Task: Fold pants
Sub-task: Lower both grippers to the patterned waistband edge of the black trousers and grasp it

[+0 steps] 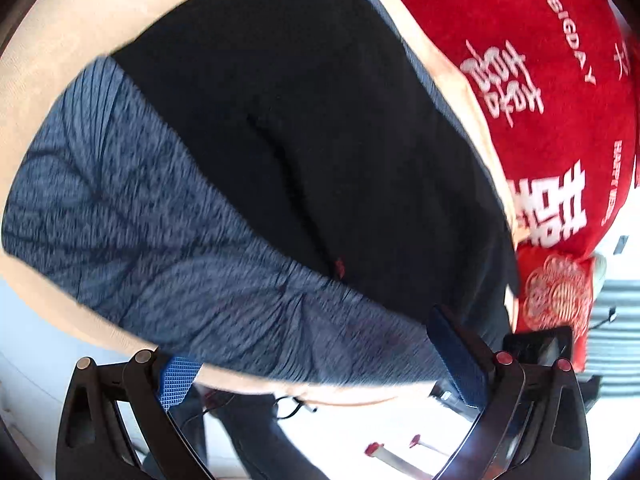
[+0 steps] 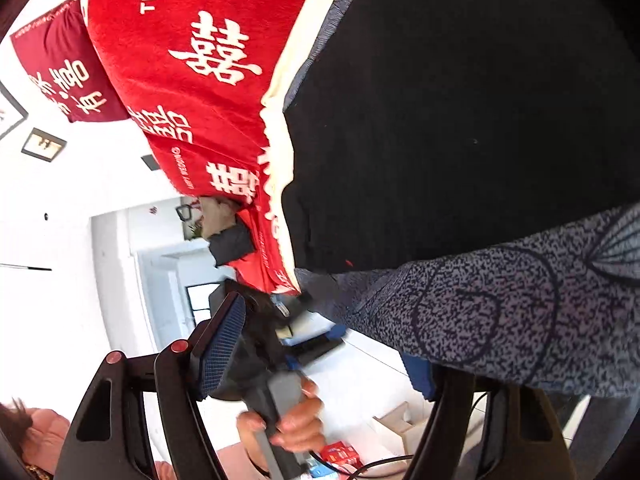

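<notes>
Fingers of left gripper (image 1: 316, 364) and right gripper (image 2: 324, 340) both spread wide, gripping nothing; pants (image 1: 280, 160) waistband edge may slip off the bed (image 1: 52, 40) unpinched.

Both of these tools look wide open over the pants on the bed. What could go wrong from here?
The left tool and right tool both stand open over the grey waistband at the edge of the cream bed, apparently not gripping it, so a closing pinch might catch only one layer. The black pants reach the red blanket, which might get dragged along. The left view is blurred, so aim may be off.
</notes>
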The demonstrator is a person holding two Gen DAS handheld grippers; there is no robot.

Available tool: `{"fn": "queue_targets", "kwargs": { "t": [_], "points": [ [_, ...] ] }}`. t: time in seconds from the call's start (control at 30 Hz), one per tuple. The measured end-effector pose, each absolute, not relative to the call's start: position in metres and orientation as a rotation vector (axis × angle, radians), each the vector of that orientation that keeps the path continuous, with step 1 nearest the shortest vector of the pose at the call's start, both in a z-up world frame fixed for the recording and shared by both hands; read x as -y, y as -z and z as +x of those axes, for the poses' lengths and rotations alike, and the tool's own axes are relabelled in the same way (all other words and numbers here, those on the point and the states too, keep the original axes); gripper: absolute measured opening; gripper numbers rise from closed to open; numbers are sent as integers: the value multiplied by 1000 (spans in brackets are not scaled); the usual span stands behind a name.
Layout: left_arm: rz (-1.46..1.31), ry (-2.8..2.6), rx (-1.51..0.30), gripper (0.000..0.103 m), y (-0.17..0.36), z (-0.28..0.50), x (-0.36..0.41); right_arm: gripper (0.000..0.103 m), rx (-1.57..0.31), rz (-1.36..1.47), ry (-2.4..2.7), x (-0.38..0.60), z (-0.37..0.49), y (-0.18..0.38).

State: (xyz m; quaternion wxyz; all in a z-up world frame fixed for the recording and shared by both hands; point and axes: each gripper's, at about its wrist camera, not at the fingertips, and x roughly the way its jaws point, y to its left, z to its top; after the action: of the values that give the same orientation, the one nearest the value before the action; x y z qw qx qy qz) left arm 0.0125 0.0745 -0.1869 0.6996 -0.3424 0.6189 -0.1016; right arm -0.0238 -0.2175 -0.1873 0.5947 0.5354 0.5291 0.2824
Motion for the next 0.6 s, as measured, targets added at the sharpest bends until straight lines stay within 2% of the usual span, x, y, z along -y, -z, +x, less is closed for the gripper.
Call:
{"fn": "queue_targets", "kwargs": {
  "t": [0.13,0.27,0.33,0.4,0.43,0.47,0.5,0.57,0.6],
  "points": [
    [-779,213,-1339,92,186,20,-77,77,-1263,1238,-543,245,-49,205],
    [-710,218,-1358,77,184,19,-79,77,-1215,1315,-394,289,-80,220],
    [-699,223,-1367,73,186,20,-83,73,-1159,1410,-344,310,-94,227],
    [-673,220,-1379,63,187,23,-83,58,-1100,1517,-313,323,-101,233],
    [-654,217,-1383,59,187,20,-84,34,-1057,1595,-303,330,-107,239],
    [-632,217,-1386,48,187,20,-84,10,-1034,1654,-284,334,-111,243],
    [-614,217,-1392,34,187,19,-85,9,-1030,1676,-270,337,-113,243],
    [-623,226,-1404,26,186,18,-90,9,-1046,1624,-277,342,-111,227],
    [-629,226,-1401,26,182,18,-93,9,-1058,1572,-297,344,-107,215]
  ]
}}
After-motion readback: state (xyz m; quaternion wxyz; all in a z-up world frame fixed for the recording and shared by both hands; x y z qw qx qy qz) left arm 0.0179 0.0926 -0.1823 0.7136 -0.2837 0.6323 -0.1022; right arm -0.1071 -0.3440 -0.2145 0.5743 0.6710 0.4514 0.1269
